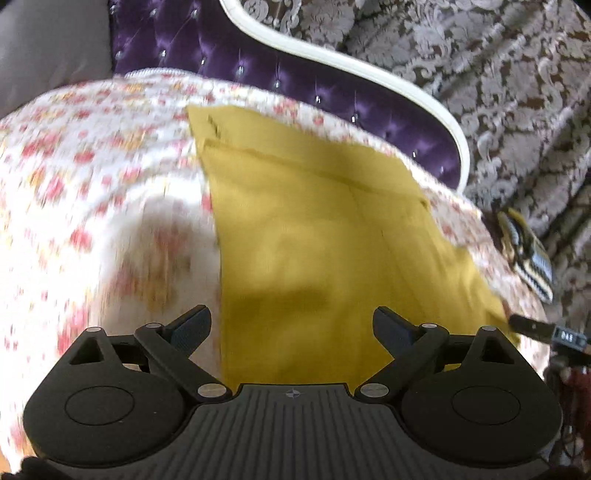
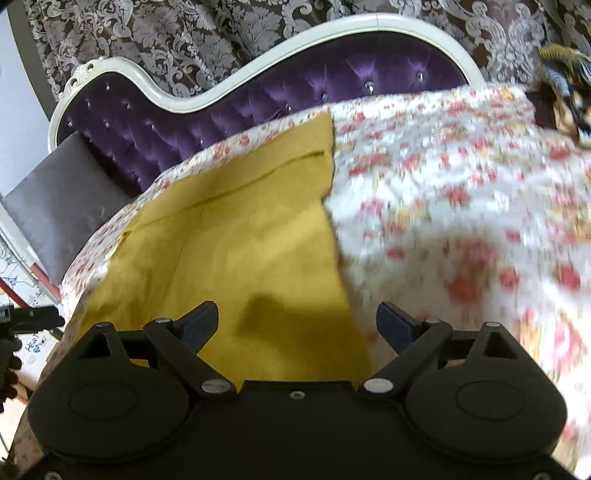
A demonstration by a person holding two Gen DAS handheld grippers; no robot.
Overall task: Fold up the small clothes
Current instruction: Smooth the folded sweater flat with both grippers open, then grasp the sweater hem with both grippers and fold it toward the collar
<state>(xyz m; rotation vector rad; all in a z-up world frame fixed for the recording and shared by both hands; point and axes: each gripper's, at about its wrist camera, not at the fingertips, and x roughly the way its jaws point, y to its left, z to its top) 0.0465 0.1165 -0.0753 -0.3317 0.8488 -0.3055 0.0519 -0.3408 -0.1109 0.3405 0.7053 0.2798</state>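
**Yellow garment flat on the bed, both my grippers spread above it**

Behind everything hangs a brown curtain (image 2: 184,33) with a pale damask pattern. In front of it curves the purple tufted headboard (image 2: 229,110) with its white frame. The bed is covered by a floral bedspread (image 2: 461,206), white with red and orange flowers, blurred in both views. A grey cushion (image 2: 62,199) leans at the headboard's end.

The yellow garment (image 1: 325,236) lies spread flat on the bedspread, a seam running across its far part. It sits directly ahead of my left gripper (image 1: 291,326), whose fingers are spread wide and hold nothing; the cloth's left edge runs just inside my left finger, and a shadow falls on the fabric between the fingers.

My right gripper (image 2: 297,323) is spread wide too, empty. From here the garment (image 2: 236,236) fills the left and middle ahead, its right edge passing between my fingers.

A striped yellow, black and white cloth (image 1: 528,254) lies at the bed's far edge, well apart from the garment
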